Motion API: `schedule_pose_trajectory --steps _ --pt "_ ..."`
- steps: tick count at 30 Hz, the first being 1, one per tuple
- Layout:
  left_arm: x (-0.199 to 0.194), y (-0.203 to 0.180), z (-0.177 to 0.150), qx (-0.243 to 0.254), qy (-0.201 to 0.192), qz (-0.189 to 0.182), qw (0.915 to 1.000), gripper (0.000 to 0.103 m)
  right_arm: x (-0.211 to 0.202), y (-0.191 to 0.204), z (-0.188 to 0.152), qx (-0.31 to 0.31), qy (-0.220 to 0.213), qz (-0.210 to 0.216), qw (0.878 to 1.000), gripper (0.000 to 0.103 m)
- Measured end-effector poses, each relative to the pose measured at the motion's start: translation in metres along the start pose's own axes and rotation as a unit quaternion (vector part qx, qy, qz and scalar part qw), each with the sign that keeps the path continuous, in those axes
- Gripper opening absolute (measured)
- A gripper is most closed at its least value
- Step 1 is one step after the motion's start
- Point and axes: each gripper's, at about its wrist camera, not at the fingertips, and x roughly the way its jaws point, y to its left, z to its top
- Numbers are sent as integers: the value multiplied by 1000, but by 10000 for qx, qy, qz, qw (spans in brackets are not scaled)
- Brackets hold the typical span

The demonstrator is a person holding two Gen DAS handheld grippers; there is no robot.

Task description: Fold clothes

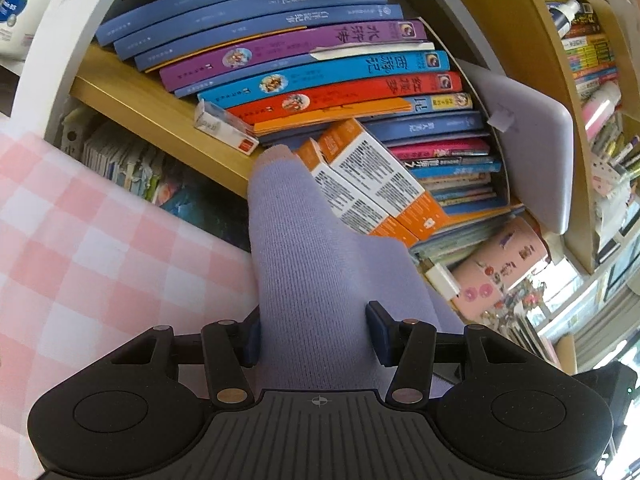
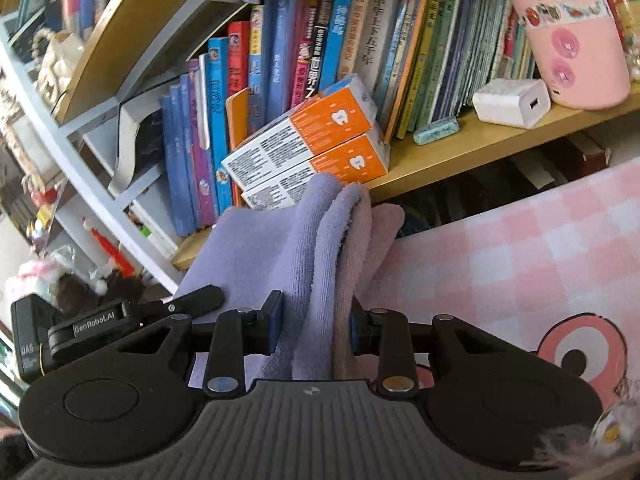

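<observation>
A lavender knitted cloth (image 1: 312, 272) runs up between the fingers of my left gripper (image 1: 316, 336), which is shut on it and holds it lifted in front of a bookshelf. In the right wrist view the same lavender cloth (image 2: 308, 248) is bunched with a pinkish layer (image 2: 360, 248) between the fingers of my right gripper (image 2: 316, 328), which is shut on it. The left gripper's body (image 2: 120, 320) shows at the left, close beside the right one. The rest of the cloth hangs out of sight below.
A wooden bookshelf (image 1: 168, 116) full of books stands right behind the cloth. Two orange and white boxes (image 2: 312, 148) lean on its shelf. A pink checked surface (image 2: 520, 260) lies below the shelf. A white charger (image 2: 512, 102) and a pink case (image 2: 572, 36) sit at the right.
</observation>
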Motion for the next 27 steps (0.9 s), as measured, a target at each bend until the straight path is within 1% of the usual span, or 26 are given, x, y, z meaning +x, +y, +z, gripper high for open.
schedule_pose_trajectory --steps 1,2,3,5,7,10,12,15,16,17,18,19,20,21,22,24,26,27 --pt "-1 0 0 -1 -16 15 10000 51 0 1 0 -21 -22 -19 10000 30" --pt "-2 -1 0 1 -33 31 10000 51 -1 1 -1 -33 -50 -35 10000 34" --pt "-5 -2 1 31 -60 69 10000 53 -3 0 -1 -43 -120 -69 9999 38" --pt "-18 -6 3 125 -117 179 9997 53 -14 -1 -2 -109 -338 -138 9993 42" --pt "-38 -10 3 233 -318 191 9990 54 -26 0 -3 -182 -542 -184 9982 43" --pt "-75 -22 -8 378 -708 110 9967 55 -51 10 -11 -424 -718 -235 9962 43" --pt "-96 -36 -21 559 -900 157 9942 59 -69 20 -20 -658 -821 -296 9940 44" --pt "-125 -62 -49 1166 -1110 421 9861 63 -98 37 -40 -938 -948 -401 9903 46" --pt "-133 -71 -58 1378 -1175 538 9820 64 -107 43 -48 -1062 -994 -477 9882 46" --pt "-140 -77 -68 1510 -1264 619 9785 68 -117 50 -58 -1224 -1047 -607 9851 46" --pt "-148 -83 -78 1639 -1354 698 9747 68 -126 56 -67 -1374 -1103 -718 9817 46" --pt "-153 -86 -89 1715 -1458 754 9714 69 -135 62 -76 -1510 -1161 -802 9784 46" --pt "-157 -89 -99 1734 -1515 831 9696 71 -144 67 -85 -1647 -1218 -887 9748 48" --pt "-161 -92 -110 1755 -1569 909 9676 74 -152 72 -93 -1756 -1267 -966 9715 53" --pt "-163 -95 -116 1798 -1586 982 9658 74 -160 77 -101 -1828 -1302 -1044 9689 55" --pt "-165 -105 -128 1979 -1653 1165 9592 75 -171 84 -115 -1931 -1365 -1196 9642 57" --pt "-169 -113 -136 2156 -1743 1331 9515 80 -178 91 -126 -2070 -1450 -1373 9577 59" --pt "-171 -114 -141 2200 -1773 1390 9491 81 -181 94 -132 -2174 -1501 -1480 9531 61"
